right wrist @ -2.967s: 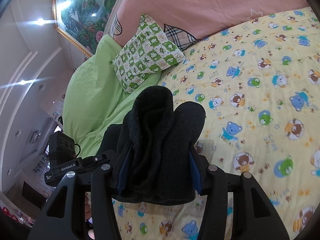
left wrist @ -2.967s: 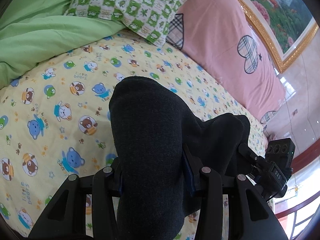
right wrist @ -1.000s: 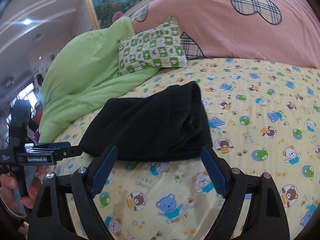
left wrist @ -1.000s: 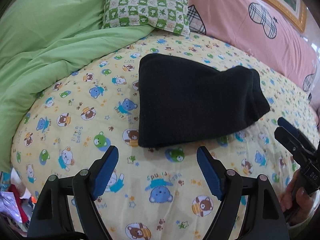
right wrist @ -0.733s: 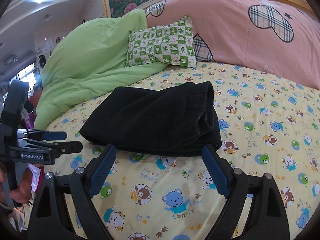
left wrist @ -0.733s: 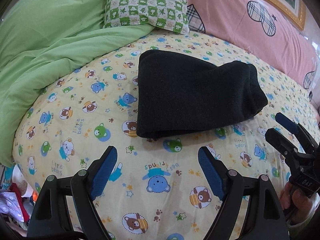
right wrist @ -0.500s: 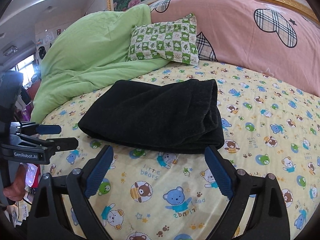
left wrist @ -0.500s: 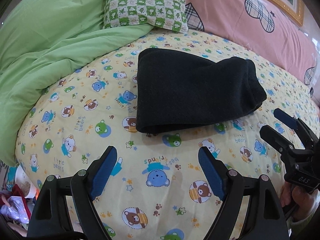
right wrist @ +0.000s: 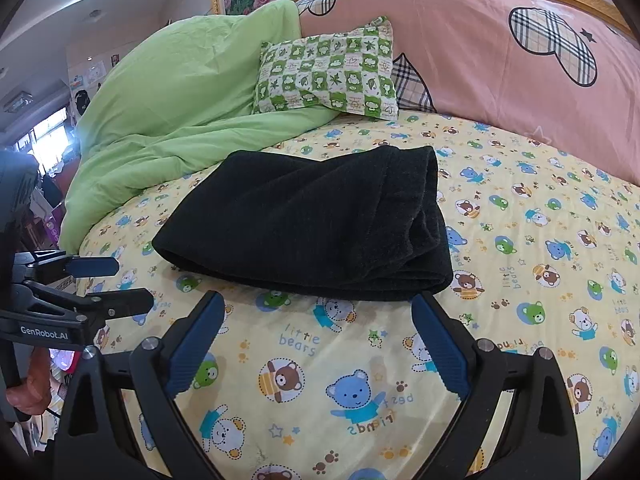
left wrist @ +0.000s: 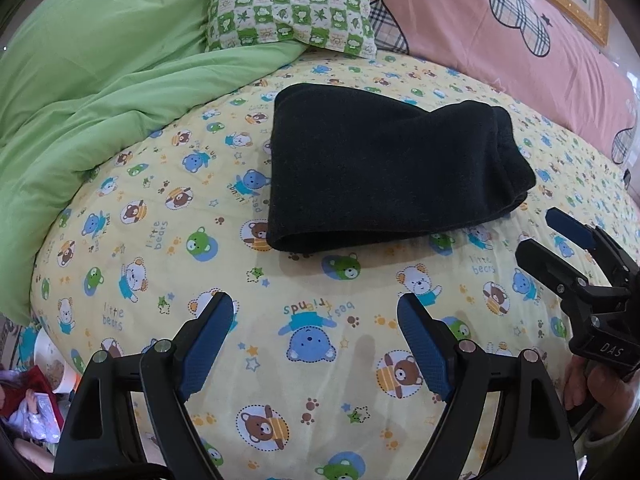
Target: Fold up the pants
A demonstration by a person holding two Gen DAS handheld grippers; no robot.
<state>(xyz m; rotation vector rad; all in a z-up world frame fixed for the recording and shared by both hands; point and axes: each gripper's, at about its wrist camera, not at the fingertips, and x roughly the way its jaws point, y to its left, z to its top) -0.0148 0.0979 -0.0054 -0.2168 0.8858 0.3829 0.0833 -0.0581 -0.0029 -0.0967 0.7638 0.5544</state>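
Only the right wrist view shows pants' point(right wrist: 304, 224) stacked layers.

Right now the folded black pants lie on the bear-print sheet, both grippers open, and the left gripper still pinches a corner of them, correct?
Not quite: the left gripper is clear of the black pants, as the left wrist view shows. The pants lie on the bear-print sheet, and the right gripper is open too.

bare sheet point(left wrist: 320, 288) fronts pants point(left wrist: 384, 172)
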